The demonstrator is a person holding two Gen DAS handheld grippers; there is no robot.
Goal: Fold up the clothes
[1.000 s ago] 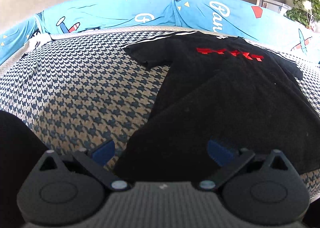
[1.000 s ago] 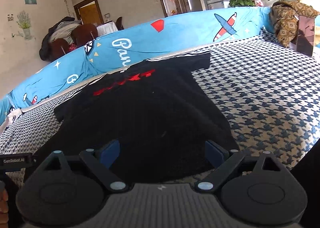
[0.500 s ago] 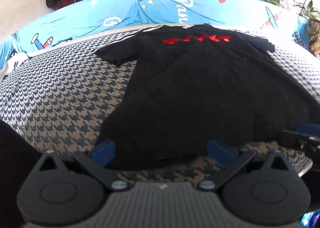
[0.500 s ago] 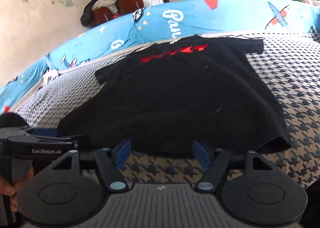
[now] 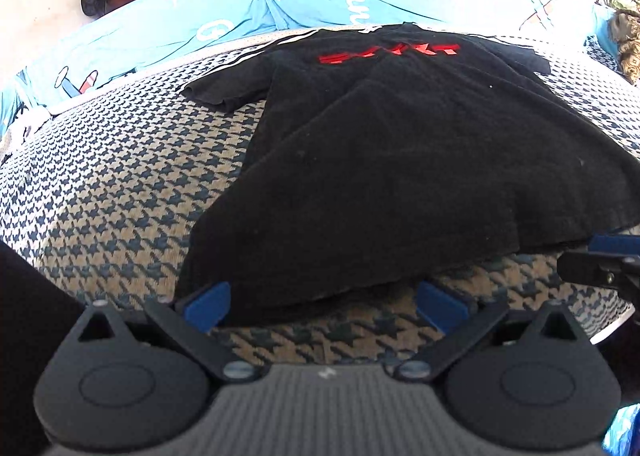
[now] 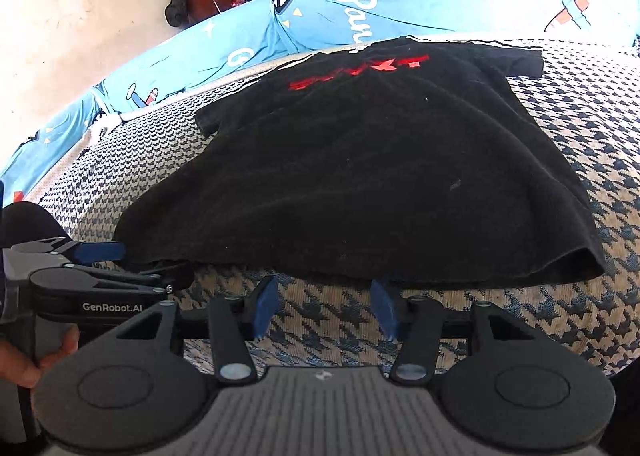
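1. A black shirt [image 5: 400, 160] lies flat on the houndstooth cover [image 5: 120, 192], collar at 12 o'clock.
2. Left gripper [image 5: 324, 304]: jaws spread wide at the near hem, nothing pinched.
3. Right gripper [image 6: 326, 308]: jaws closing, hem just beyond at 12 o'clock, nothing between them.

"GenRobot.AI" stands in white on the left hand-held gripper [image 6: 100, 252]; the blue sheet's [image 6: 360, 12] script is only partly readable.

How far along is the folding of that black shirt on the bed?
Barely begun. Done: the black T-shirt lies spread flat on the houndstooth cover. In hand: both grippers sit at its near hem, the left gripper open, the right gripper closing, nothing gripped. Left: every fold, sleeves included.
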